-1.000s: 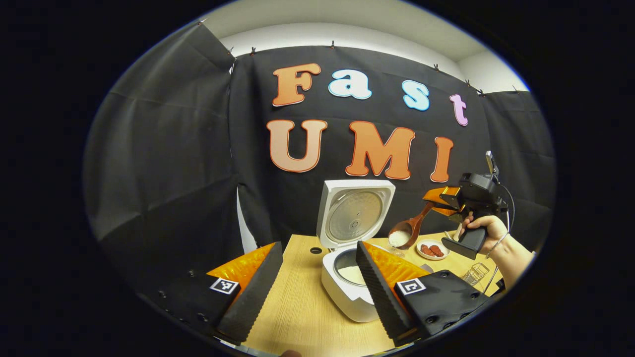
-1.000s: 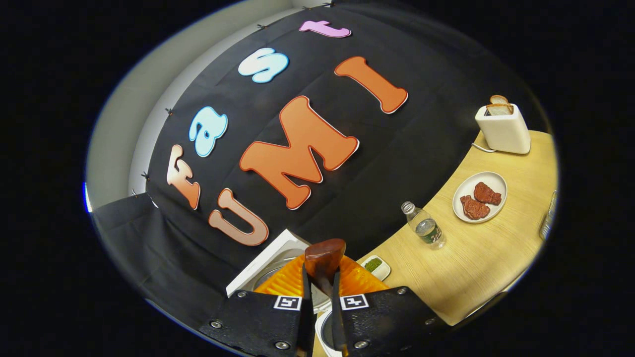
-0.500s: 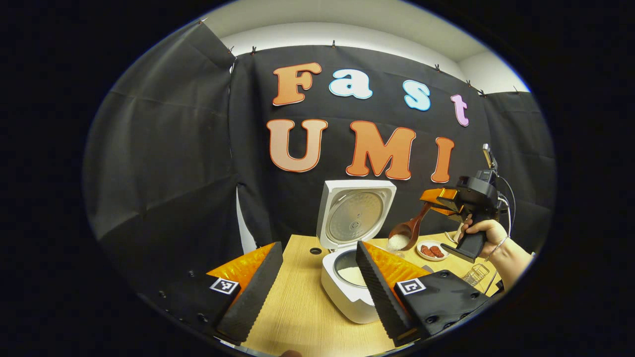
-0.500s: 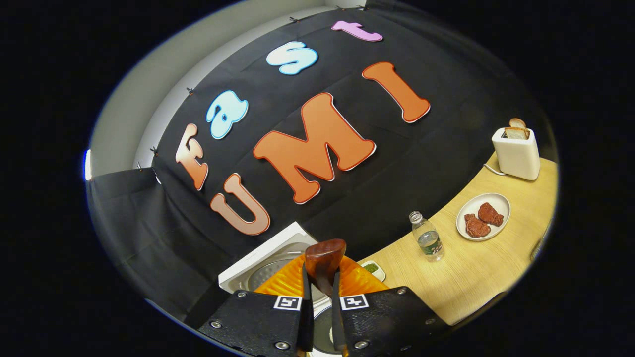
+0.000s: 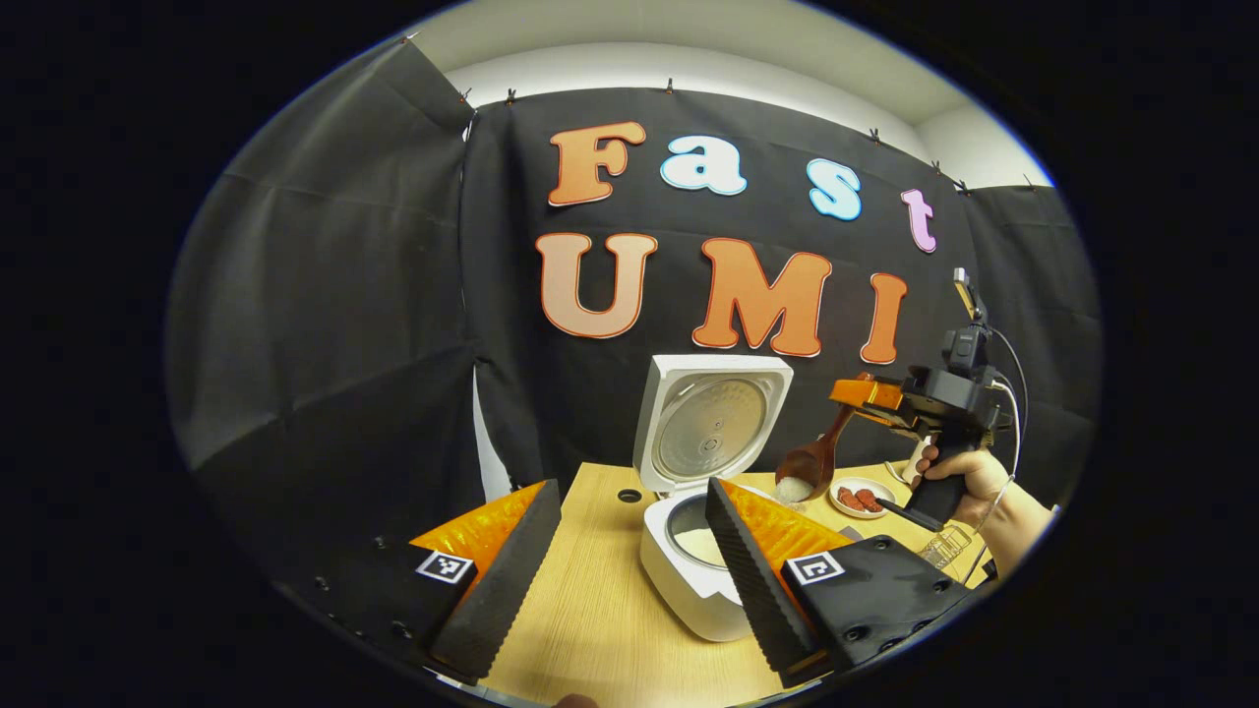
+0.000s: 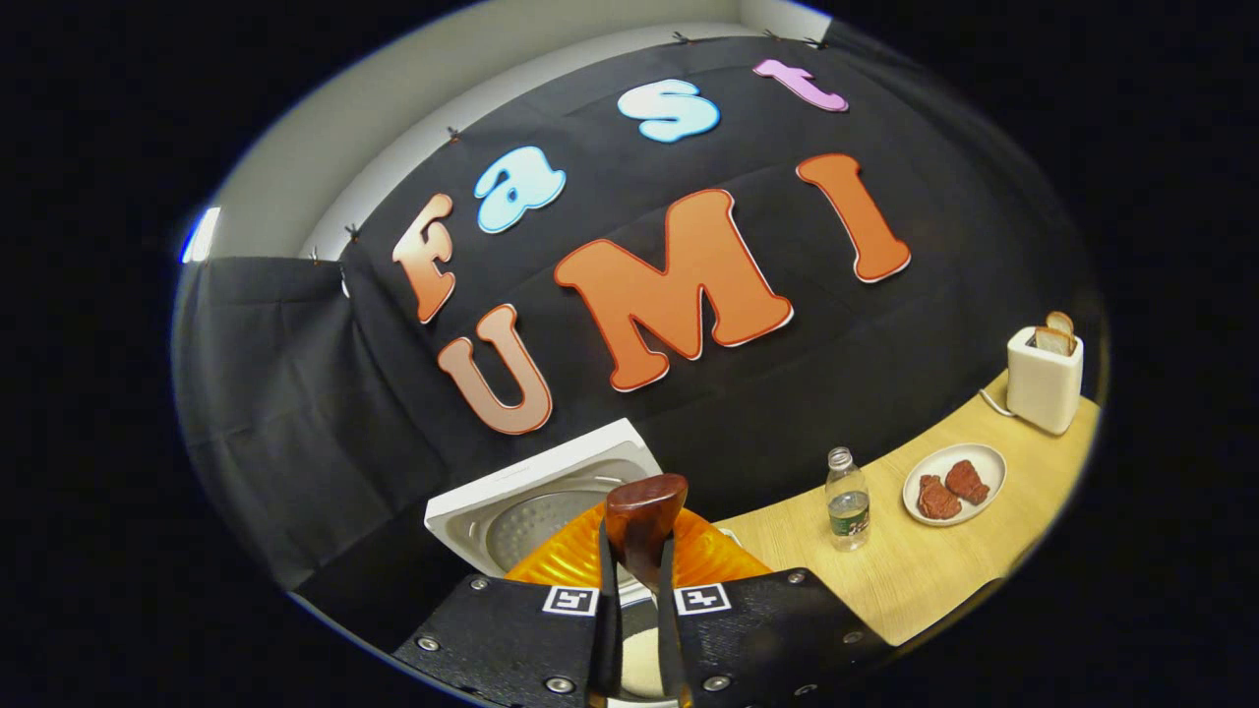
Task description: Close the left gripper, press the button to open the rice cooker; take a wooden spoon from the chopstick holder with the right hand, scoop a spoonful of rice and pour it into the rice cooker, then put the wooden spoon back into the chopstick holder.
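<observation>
Left gripper view is showing the wooden spoon [image 5: 812, 458] hanging bowl-down with a heap of white rice [image 5: 793, 488] in it, just above and to the right of the open rice cooker [image 5: 693, 551], whose lid [image 5: 710, 425] is standing upright behind the pot. The right gripper [image 5: 854, 394], held in a person's hand [image 5: 959, 477], is pinching the spoon's handle from above; in the right gripper view its 2 fingers [image 6: 608, 600] are sitting pressed together on the dark handle [image 6: 641, 521], with the cooker's lid [image 6: 541, 506] just beyond them. The left gripper [image 5: 629, 536] is hovering in front of the cooker with its fingers [image 5: 502, 580] spread well apart and nothing between them. The cooker is sitting on a pale wooden table [image 5: 600, 610]. Farther right on that table, in the right gripper view, a water bottle [image 6: 848, 500] is standing near a plate [image 6: 954, 470] carrying 2 reddish pieces of food, and a white toaster [image 6: 1043, 382] with bread slices is sitting well beyond the plate.
</observation>
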`<control>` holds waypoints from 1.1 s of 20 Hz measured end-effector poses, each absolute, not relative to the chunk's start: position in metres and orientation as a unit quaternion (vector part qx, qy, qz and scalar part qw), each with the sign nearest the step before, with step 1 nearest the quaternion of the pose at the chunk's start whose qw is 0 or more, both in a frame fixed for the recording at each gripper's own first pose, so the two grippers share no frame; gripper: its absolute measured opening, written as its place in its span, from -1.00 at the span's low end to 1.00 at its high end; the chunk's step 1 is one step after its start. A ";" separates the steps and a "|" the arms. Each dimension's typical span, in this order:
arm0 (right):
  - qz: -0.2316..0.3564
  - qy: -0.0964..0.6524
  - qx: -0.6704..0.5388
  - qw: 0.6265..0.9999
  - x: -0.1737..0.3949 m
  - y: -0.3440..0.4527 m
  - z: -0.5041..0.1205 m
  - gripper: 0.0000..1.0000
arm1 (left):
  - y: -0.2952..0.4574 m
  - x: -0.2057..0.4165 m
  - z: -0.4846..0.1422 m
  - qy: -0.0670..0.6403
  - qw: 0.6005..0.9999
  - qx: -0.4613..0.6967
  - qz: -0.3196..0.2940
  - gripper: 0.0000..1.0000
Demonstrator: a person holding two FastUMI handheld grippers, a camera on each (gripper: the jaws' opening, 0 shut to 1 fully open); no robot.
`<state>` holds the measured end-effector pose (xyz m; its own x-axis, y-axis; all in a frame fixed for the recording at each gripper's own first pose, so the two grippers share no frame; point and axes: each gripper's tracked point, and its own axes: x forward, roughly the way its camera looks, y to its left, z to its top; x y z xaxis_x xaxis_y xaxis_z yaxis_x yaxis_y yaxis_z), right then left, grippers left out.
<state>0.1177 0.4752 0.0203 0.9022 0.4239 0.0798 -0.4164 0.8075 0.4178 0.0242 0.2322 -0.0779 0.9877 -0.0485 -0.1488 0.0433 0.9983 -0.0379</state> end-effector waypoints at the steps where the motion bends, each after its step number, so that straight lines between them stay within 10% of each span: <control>1: 0.225 0.002 0.203 0.953 0.115 0.477 0.022 -0.72 | 0.233 0.023 -0.078 0.076 0.997 -0.017 -0.022 1.00; 22: 0.287 -0.030 0.100 0.952 0.086 0.509 0.026 -0.72 | 0.244 0.019 -0.078 0.078 0.997 -0.016 -0.012 1.00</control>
<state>0.0858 0.5086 0.0264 0.8336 0.5404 0.1149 -0.5524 0.8156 0.1723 0.0189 0.2440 -0.0781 0.9876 -0.0256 -0.1546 0.0206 0.9992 -0.0336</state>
